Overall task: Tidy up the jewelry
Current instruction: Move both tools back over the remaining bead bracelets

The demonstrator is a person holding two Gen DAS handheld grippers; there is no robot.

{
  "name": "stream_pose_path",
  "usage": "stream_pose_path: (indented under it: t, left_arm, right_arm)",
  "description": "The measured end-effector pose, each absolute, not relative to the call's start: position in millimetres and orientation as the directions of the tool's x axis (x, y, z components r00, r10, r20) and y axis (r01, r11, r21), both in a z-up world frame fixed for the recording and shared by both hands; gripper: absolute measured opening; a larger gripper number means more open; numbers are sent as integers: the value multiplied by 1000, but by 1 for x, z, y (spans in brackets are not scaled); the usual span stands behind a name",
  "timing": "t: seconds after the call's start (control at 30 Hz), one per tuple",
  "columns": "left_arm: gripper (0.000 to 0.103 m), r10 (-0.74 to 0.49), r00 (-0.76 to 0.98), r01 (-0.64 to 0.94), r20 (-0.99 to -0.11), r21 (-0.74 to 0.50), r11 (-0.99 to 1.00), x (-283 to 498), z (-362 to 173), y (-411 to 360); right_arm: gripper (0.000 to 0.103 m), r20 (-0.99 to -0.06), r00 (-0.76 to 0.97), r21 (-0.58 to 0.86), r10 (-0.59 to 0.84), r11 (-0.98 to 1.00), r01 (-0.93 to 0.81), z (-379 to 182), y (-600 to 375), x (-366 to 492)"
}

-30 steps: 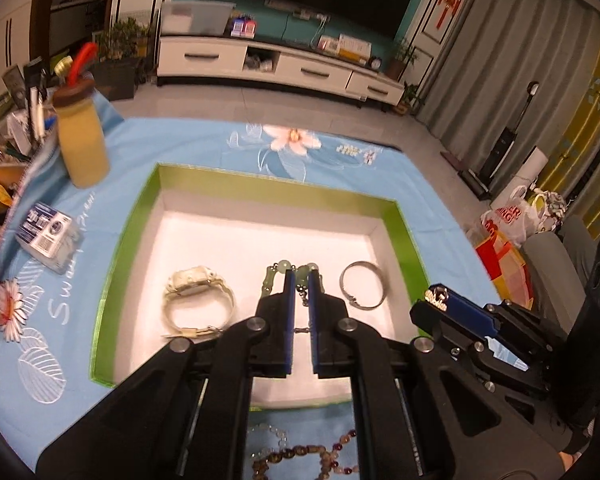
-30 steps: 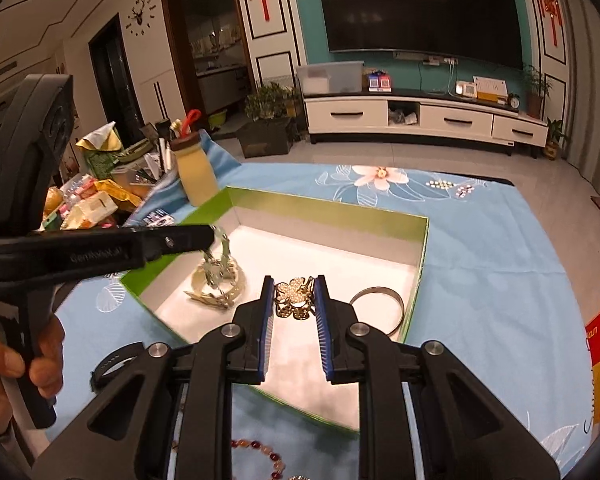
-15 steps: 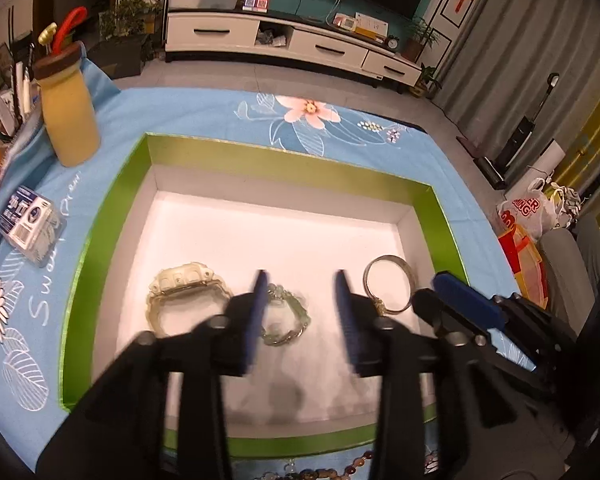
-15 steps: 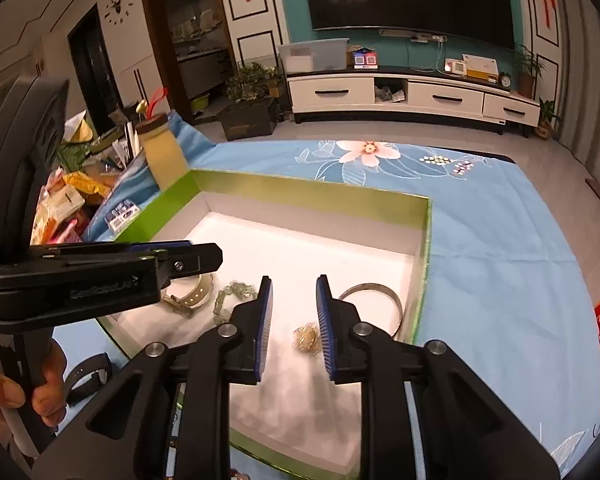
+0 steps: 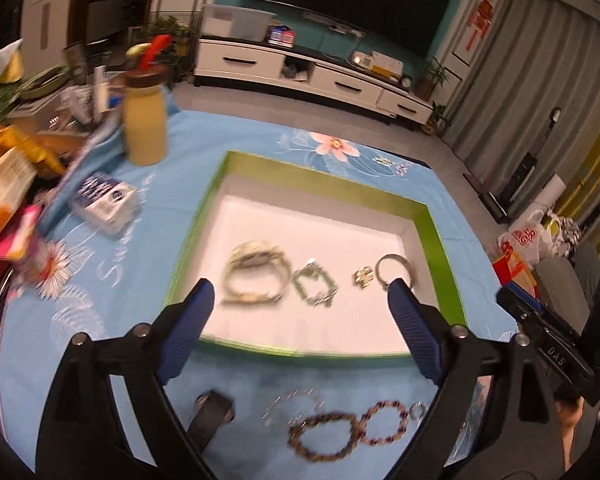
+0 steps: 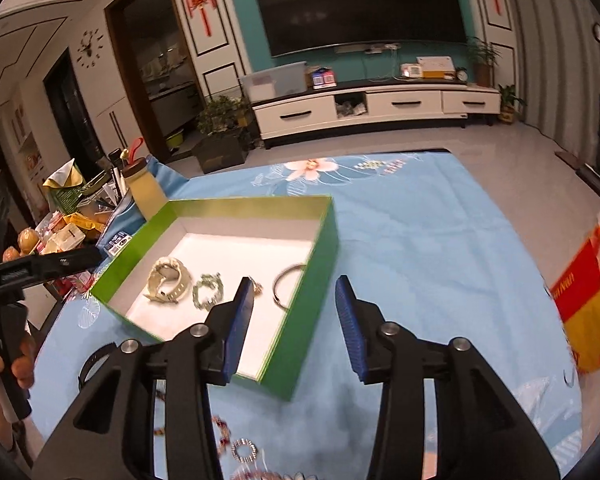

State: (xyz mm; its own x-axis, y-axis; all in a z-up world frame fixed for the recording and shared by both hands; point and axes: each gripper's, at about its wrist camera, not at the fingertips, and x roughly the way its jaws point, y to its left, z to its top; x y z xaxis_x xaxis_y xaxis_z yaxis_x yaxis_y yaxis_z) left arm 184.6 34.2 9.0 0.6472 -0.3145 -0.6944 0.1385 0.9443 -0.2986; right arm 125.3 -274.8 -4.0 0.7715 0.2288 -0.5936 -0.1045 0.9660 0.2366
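Observation:
A green-rimmed box [image 5: 440, 236] with a white floor holds a pale watch [image 5: 256, 276], a green bead bracelet [image 5: 314, 286], a gold brooch [image 5: 363, 276] and a silver bangle [image 5: 394, 268]. My left gripper [image 5: 300, 296] is open and empty above the box's near edge. My right gripper [image 6: 296, 292] is open and empty over the box's right wall [image 6: 312, 292]. Bead bracelets [image 5: 348, 432] and a thin chain [image 5: 292, 406] lie on the blue cloth in front of the box.
A yellow bottle [image 5: 145, 120] and a small blue-white carton [image 5: 106, 204] stand left of the box, with clutter at the table's left edge. A dark strap [image 5: 210, 420] lies near the beads. A red-yellow bag [image 6: 588, 300] is at the right.
Both grippers opened wide and pulled back from the box. The green bracelet and the gold brooch now lie on the box floor, released.

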Motion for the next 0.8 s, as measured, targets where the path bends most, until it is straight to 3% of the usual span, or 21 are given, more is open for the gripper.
stream_pose_path:
  t: [0.4, 0.8]
  left_arm:
    - [98, -223, 643, 4, -732, -289, 957, 114, -5, 91]
    - [98, -197, 603, -8, -773, -253, 967, 73, -24, 102]
  right_arm:
    - [43, -655, 723, 238, 220, 968, -79, -24, -283, 71]
    - [43, -703, 658, 273, 272, 957, -104, -43, -270, 46]
